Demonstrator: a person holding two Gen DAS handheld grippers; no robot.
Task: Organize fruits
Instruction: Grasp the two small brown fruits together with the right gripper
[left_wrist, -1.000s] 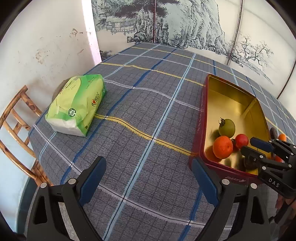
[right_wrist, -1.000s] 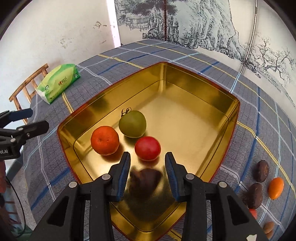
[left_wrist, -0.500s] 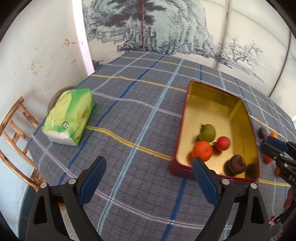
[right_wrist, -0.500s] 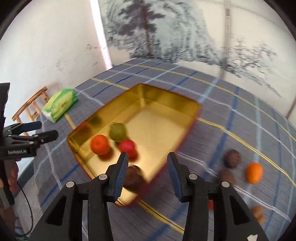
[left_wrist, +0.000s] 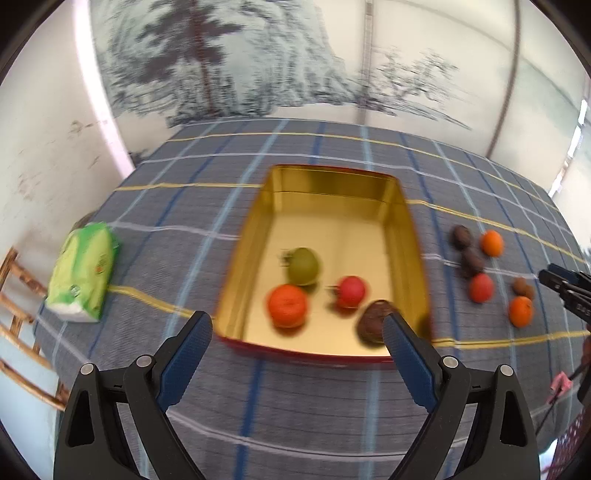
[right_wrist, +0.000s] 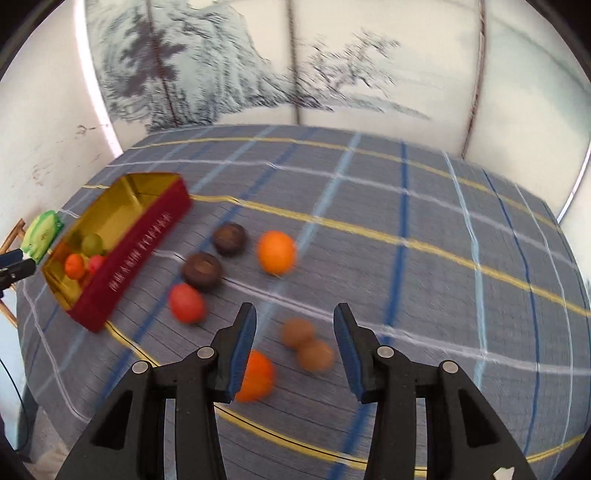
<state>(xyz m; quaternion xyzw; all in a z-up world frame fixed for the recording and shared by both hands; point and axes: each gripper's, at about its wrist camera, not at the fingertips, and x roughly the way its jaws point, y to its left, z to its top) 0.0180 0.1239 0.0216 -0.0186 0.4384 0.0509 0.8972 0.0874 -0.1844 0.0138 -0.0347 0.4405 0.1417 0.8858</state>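
A gold tin with red sides (left_wrist: 255, 225) (right_wrist: 144, 236) holds a green fruit (left_wrist: 303, 266), an orange (left_wrist: 287, 305), a red fruit (left_wrist: 351, 291) and a dark brown fruit (left_wrist: 373, 321). Loose fruits lie on the cloth to its right: two dark brown ones (right_wrist: 202, 269), a red one (right_wrist: 186, 303), two oranges (right_wrist: 276, 252), two small brown ones (right_wrist: 306, 341). My right gripper (right_wrist: 295, 328) is open and empty, above the small brown fruits. My left gripper (left_wrist: 297, 334) is open and empty, in front of the tin's near side.
A green tissue pack (left_wrist: 85, 271) lies at the table's left edge, beside a wooden chair (left_wrist: 14, 306). The round table has a grey plaid cloth (right_wrist: 406, 229). A painted screen stands behind it.
My right gripper has let go of the dark brown fruit in the tin, swung right and now hangs over the loose fruits. My left gripper has turned right to face the tin.
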